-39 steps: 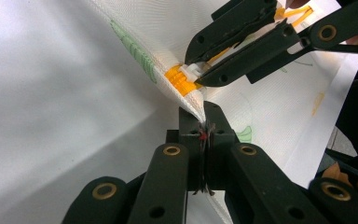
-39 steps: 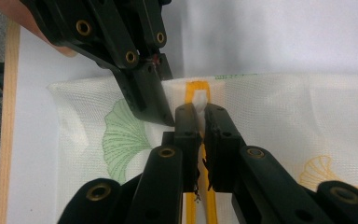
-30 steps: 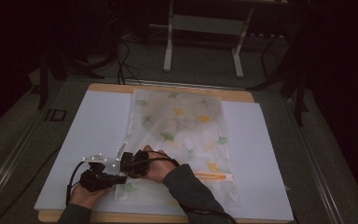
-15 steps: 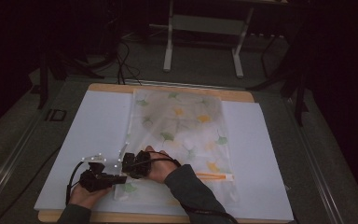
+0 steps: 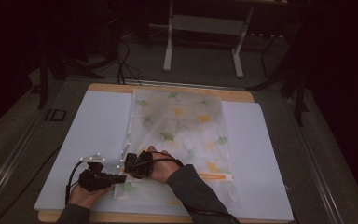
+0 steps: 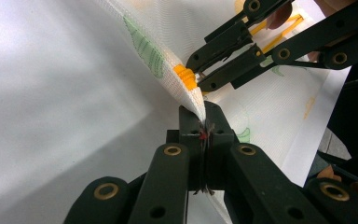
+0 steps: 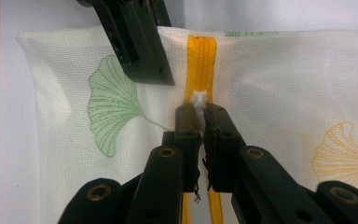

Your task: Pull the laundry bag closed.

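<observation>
1. Dark floor surrounds our table point(image 5: 265, 154), which carries a white sheet; behind it in the upper middle of the high view stands a white metal frame point(image 5: 203, 28).
2. We count one mesh bag point(image 5: 182, 126), printed with green and yellow leaves, lying flat down the middle of the table. We cannot tell whether anything is inside it.
3. One yellow zipper point(image 7: 200, 51) runs along the bag; in the right gripper view it goes from top to bottom at centre frame.
4. Our left gripper point(image 5: 121, 178) sits at the lower left of the high view, its jaws clamped on the bag's corner edge, as the left gripper view point(image 6: 203, 123) shows.
5. Our right gripper point(image 5: 127, 163) lies just beside it, reaching leftward across the bag's lower end. Its jaws are pinched on the white zipper pull point(image 7: 199, 100).
6. Two hands, two grippers: the left hand point(image 5: 86, 196) comes in from the bottom edge, the right hand point(image 5: 163, 165) rests over the bag, forearm angled toward lower right.
</observation>
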### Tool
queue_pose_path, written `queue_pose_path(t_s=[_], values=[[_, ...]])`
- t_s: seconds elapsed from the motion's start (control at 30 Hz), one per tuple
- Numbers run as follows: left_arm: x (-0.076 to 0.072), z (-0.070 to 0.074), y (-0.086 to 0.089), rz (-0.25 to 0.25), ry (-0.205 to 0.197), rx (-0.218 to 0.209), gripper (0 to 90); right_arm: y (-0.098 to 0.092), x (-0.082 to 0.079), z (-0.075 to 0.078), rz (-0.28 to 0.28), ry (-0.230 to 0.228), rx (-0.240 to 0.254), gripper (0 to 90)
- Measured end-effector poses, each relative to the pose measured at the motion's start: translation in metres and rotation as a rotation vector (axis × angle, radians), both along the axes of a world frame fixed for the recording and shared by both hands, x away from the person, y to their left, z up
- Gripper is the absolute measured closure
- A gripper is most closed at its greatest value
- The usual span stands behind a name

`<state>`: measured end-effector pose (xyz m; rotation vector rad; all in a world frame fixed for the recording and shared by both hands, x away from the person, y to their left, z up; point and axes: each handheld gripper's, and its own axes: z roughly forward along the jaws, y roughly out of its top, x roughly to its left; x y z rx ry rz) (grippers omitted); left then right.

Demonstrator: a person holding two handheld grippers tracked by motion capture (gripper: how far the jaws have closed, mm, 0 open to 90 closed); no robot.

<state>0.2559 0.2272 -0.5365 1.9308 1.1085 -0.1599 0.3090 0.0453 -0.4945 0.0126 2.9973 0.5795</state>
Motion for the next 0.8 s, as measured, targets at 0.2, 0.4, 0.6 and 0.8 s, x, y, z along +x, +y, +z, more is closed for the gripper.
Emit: queue_pose_path(t_s=[0.2, 0.4, 0.6, 0.8], values=[[0.0, 0.0, 0.0, 0.0, -0.003, 0.001, 89.0, -0.002, -0.001, 0.0, -0.002, -0.002, 0.005, 84.8], [0.0, 0.0, 0.0, 0.003, -0.009, -0.001, 89.0, -0.005, -0.002, -0.001, -0.003, -0.002, -0.004, 84.8], [-0.001, 0.0, 0.001, 0.009, -0.012, -0.005, 89.0, -0.011, 0.001, -0.003, -0.011, 0.001, -0.006, 84.8], [-0.001, 0.0, 0.002, 0.011, -0.013, -0.008, 89.0, -0.014, 0.001, -0.004, -0.014, -0.001, -0.021, 84.8]])
